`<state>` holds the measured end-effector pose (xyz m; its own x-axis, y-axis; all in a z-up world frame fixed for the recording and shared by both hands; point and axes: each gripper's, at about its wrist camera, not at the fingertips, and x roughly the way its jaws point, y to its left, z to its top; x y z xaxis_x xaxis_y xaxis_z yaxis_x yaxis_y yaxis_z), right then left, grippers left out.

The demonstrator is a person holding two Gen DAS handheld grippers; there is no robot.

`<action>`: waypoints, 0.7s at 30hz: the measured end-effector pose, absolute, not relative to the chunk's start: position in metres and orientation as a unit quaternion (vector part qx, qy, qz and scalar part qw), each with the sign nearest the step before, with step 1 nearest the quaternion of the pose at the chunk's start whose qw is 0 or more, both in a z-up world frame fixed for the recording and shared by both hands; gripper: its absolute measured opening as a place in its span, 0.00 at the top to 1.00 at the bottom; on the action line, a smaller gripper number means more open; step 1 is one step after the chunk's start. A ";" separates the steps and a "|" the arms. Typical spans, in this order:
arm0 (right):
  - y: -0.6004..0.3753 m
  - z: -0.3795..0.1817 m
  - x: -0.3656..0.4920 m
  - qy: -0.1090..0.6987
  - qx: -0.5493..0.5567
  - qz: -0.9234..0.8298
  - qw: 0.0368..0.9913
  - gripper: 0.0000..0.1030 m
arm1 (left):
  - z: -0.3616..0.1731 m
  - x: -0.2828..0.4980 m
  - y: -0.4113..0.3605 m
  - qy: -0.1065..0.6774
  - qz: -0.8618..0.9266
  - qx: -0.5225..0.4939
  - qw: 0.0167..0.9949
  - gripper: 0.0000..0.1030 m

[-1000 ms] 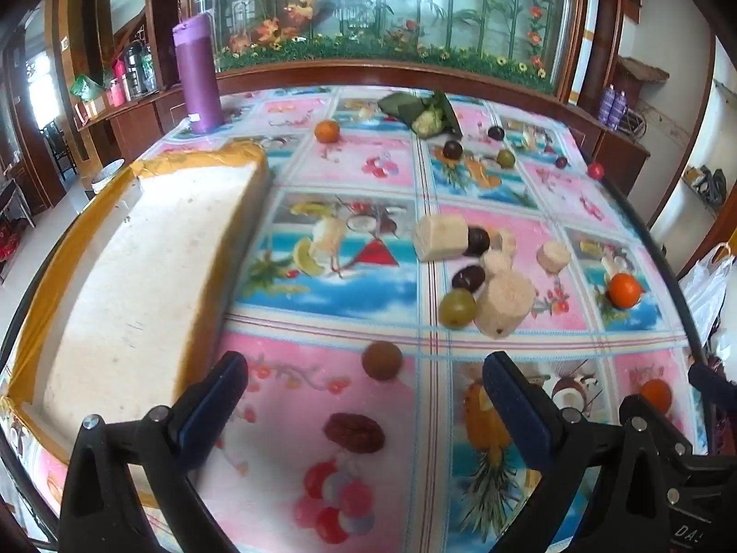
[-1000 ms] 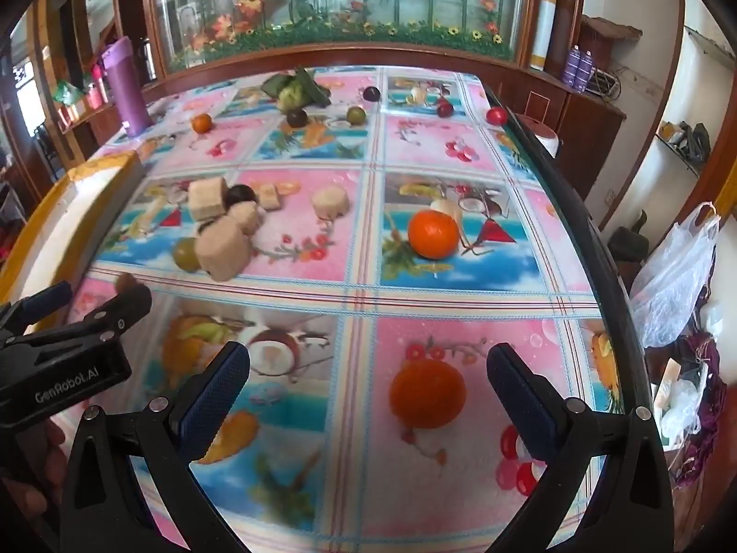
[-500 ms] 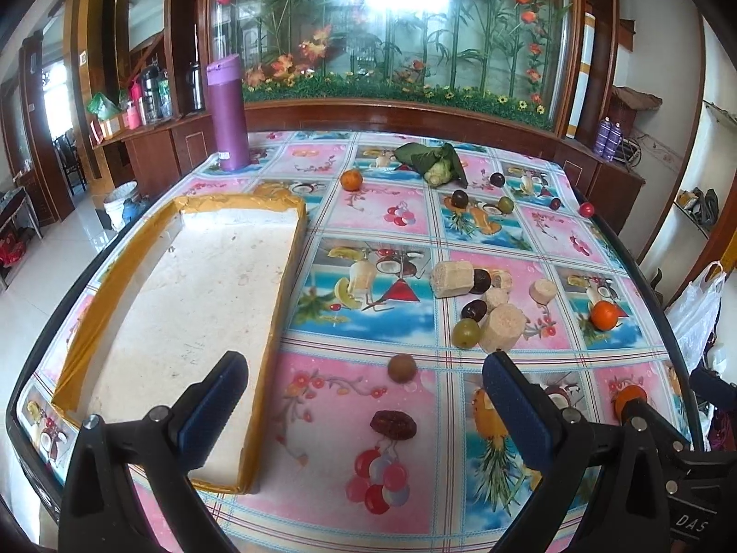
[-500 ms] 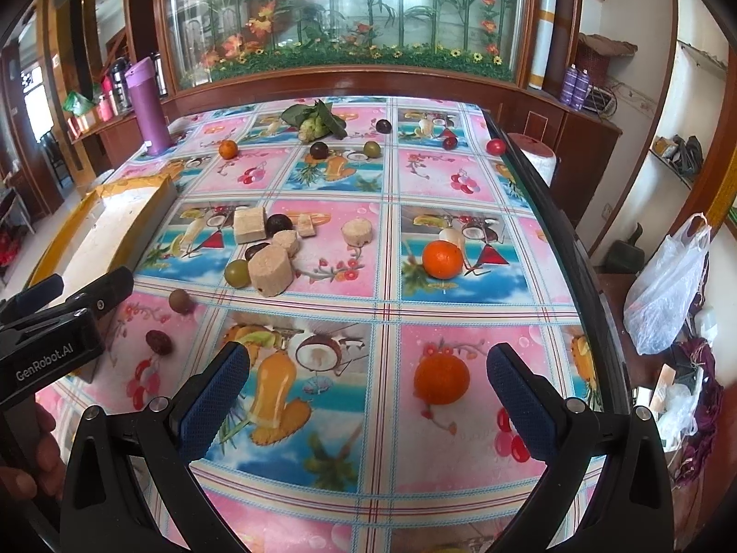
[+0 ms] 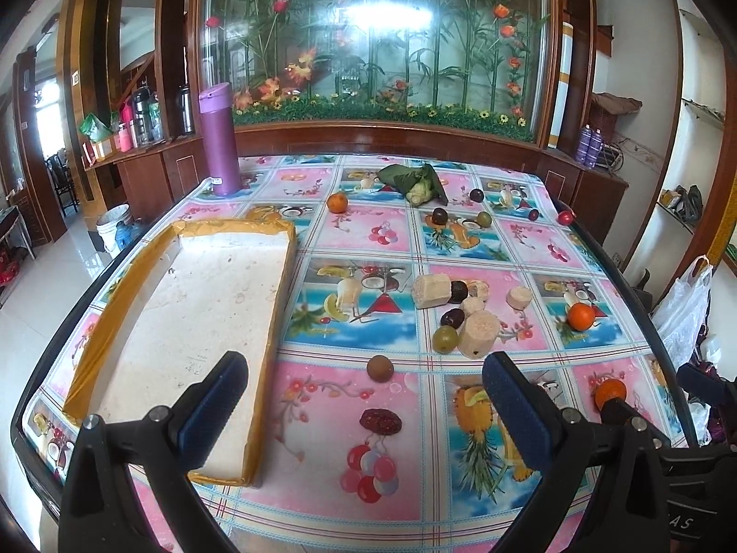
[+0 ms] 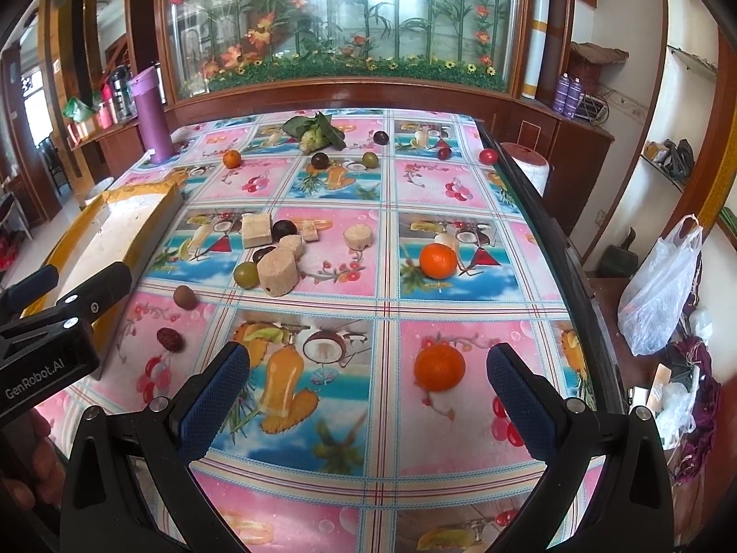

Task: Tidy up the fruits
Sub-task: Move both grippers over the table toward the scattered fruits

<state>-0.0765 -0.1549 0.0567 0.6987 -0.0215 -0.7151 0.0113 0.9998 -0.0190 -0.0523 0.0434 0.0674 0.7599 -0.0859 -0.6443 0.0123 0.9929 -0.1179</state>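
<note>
Two grippers agape, fruits (image 6: 438,260) scattered, tray (image 5: 193,304) bare

My left hand-held gripper (image 5: 364,396) hangs with its blue-padded fingers (image 5: 214,396) spread wide and nothing between them. My right hand-held gripper (image 6: 368,387) is spread just as wide and equally empty. The two sit side by side, and my hand (image 6: 27,470) grips the left one's body.
</note>
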 end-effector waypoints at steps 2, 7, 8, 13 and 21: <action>-0.155 0.057 -0.079 0.387 -0.008 -0.010 0.922 0.00 | 0.069 -0.054 0.042 0.343 -0.026 -0.050 0.938 0.00; -0.154 0.060 -0.082 0.384 -0.007 -0.010 0.923 0.00 | 0.073 -0.057 0.043 0.335 -0.027 -0.047 0.941 0.00; -0.154 0.061 -0.083 0.383 -0.007 -0.010 0.924 0.00 | 0.073 -0.058 0.043 0.333 -0.027 -0.046 0.941 0.00; -0.153 0.061 -0.083 0.384 -0.008 -0.013 0.923 0.00 | 0.074 -0.059 0.044 0.333 -0.031 -0.047 0.941 0.00; -0.155 0.059 -0.081 0.386 -0.010 -0.015 0.922 0.00 | 0.071 -0.052 0.041 0.340 -0.031 -0.032 0.939 0.00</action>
<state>-0.0805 -0.1554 0.0592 0.7016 -0.0362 -0.7116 0.0209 0.9993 -0.0302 -0.0518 0.0413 0.0707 0.7671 -0.0793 -0.6366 0.0360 0.9961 -0.0807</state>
